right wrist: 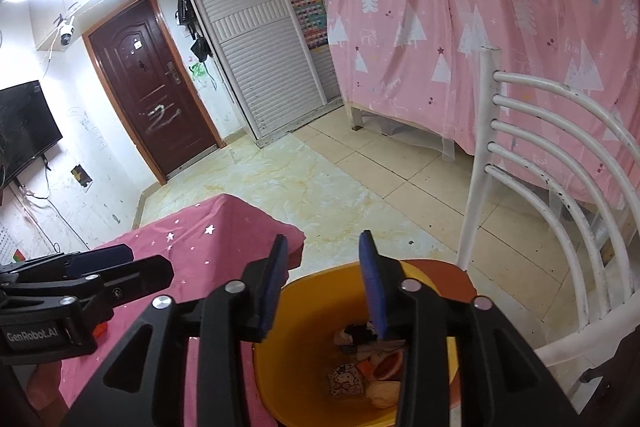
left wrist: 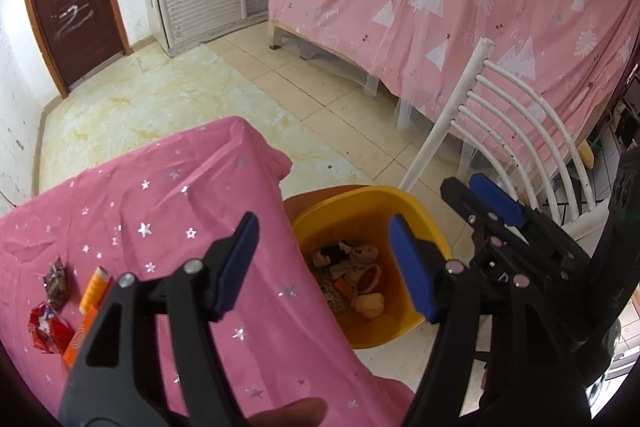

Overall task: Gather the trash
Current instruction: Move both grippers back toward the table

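Yellow plastic bin (left wrist: 420, 219) sits on the floor just beside the pink-clothed table (left wrist: 168, 195), already holding wrappers and scraps (left wrist: 352, 279). Your left hand-held gripper (left wrist: 324, 267) hangs above the table edge and the bin, jaws spread wide with nothing between them. Your right hand-held gripper (right wrist: 324, 283) hovers over the bin, also parted and empty. On the table remain a red wrapper (left wrist: 46, 327), a brown wrapper (left wrist: 56, 281) and an orange packet (left wrist: 94, 287).

A white chair (right wrist: 560, 163) stands near a pink curtain (right wrist: 480, 27) and brown door (right wrist: 152, 87).
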